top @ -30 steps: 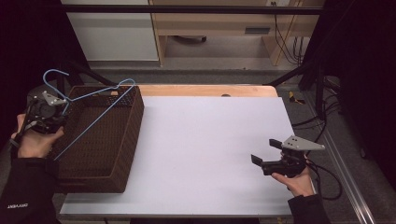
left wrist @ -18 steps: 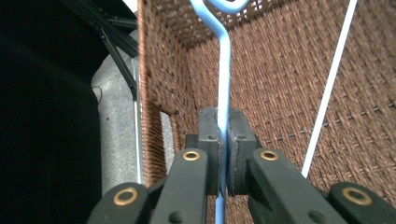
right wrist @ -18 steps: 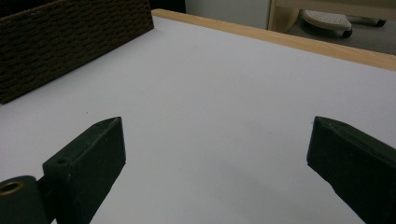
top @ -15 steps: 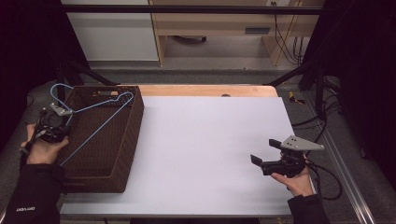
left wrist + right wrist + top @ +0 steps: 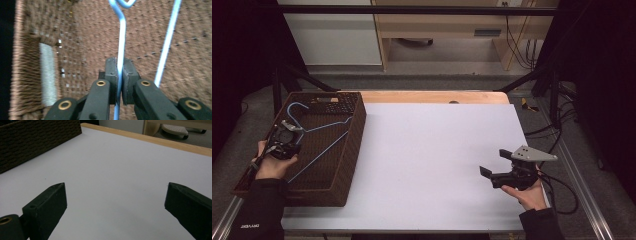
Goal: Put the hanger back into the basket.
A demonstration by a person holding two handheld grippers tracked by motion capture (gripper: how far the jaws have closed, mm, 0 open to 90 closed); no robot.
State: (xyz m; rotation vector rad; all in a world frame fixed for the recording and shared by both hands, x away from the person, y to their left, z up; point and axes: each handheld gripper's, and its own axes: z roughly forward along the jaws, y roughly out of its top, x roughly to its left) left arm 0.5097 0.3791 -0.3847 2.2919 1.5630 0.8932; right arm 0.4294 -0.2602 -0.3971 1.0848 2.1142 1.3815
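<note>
The left gripper pinches a light-blue wire hanger inside the brown woven wicker basket, while the right gripper gapes wide, holding nothing.

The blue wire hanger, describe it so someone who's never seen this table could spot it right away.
Start at the dark brown woven wicker basket on the left side of the white table. Inside it lies the light blue wire hanger, its hook toward the far end. It is the one thin, pale blue thing against the brown weave, and the left gripper is clamped on its wire.
</note>
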